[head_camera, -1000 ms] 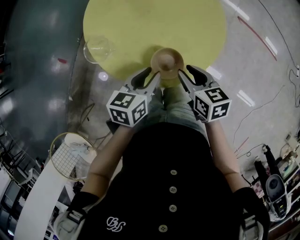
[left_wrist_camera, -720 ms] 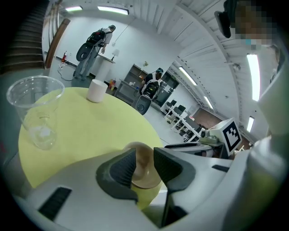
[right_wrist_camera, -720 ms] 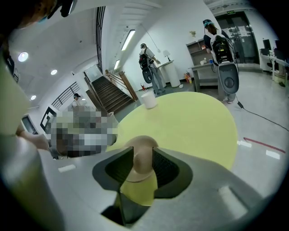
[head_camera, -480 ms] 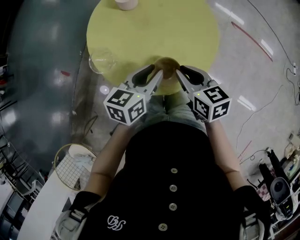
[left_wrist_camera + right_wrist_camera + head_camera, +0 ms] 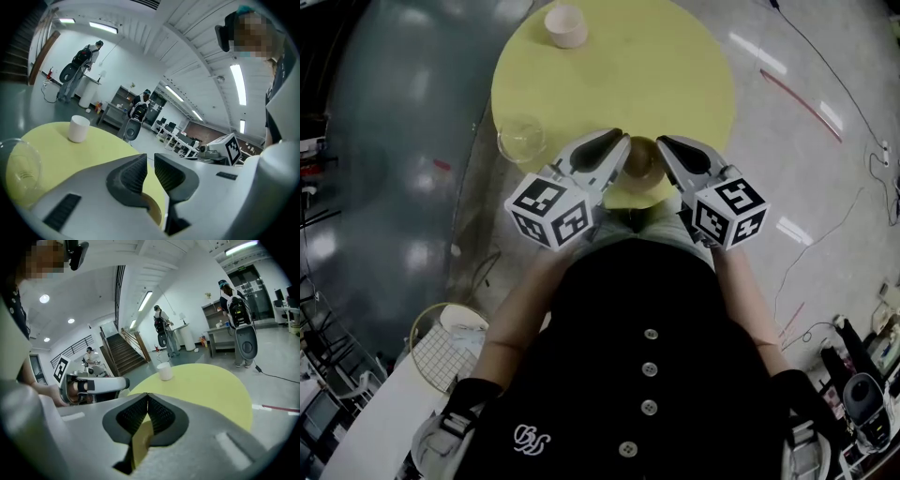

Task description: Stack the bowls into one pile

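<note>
Wooden bowl (image 5: 639, 161) is sited at the near edge of the yellow surface (image 5: 675, 56), between the two tools and close to both. It is set upright, mouth up, so its axis is vertical. Being round, it has no long axis in plan.

Left tool (image 5: 617, 150): jaws are held narrowly apart, with nothing between the pads. Right tool (image 5: 667, 152): pad tips are pressed together, and nothing is seen gripped. The bowl is only glimpsed through the gap behind them.

Glass bowl (image 5: 522, 139) is placed at the left rim of the surface, well apart from the pale bowl (image 5: 566, 25) at the far side. Both are mouth up.

Handling, as judged: the wooden bowl is expected to be light, stiff, smooth and not fragile. A pinch across the rim wall is advised, one pad inside and one outside. The glass bowl is judged slippery and breakable, so a gentler rim grip is advised there.
</note>
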The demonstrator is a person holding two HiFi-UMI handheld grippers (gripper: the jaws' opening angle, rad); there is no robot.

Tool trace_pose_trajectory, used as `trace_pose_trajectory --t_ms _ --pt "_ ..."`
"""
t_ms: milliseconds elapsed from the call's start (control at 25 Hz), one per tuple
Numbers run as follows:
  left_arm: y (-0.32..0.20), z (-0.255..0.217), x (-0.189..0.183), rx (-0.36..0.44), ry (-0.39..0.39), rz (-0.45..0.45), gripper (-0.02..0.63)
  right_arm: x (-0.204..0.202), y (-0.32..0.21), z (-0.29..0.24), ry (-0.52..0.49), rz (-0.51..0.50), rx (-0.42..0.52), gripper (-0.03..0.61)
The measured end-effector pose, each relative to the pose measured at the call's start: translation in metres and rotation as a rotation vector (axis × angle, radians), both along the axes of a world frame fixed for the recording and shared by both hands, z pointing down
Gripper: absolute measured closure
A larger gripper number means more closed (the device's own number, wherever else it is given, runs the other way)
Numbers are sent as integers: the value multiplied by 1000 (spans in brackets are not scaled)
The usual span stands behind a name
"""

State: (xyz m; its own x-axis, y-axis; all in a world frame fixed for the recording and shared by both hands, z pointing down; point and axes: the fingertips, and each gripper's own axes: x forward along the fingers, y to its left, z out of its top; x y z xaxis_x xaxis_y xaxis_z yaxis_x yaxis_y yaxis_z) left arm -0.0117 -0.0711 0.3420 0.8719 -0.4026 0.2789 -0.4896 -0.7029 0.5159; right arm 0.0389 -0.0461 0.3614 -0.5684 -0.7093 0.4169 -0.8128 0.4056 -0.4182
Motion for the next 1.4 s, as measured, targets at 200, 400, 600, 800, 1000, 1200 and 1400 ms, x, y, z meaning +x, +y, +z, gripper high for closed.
trace_pose_trajectory --t_ms 200,400,600,800,1000,1200,1400 --pt "-9 -23 4 47 65 25 574 -14 -11 -31 -102 -57 48 574" --pt "-11 -38 5 55 117 40 583 -22 -21 -60 -108 -83 115 574" --pt "-13 -65 3 109 139 19 586 -25 -22 -86 -103 -89 181 574" --pt "-14 -77 4 134 154 29 587 -19 -25 -104 -125 -42 260 574" --pt "-11 -75 6 124 177 47 586 -18 -28 -119 -159 -19 336 574" --pt "-7 -75 6 142 166 48 586 -17 -22 -120 -151 -19 344 574" --pt "-6 -76 5 158 162 42 587 -14 -20 -114 -141 -20 334 574"
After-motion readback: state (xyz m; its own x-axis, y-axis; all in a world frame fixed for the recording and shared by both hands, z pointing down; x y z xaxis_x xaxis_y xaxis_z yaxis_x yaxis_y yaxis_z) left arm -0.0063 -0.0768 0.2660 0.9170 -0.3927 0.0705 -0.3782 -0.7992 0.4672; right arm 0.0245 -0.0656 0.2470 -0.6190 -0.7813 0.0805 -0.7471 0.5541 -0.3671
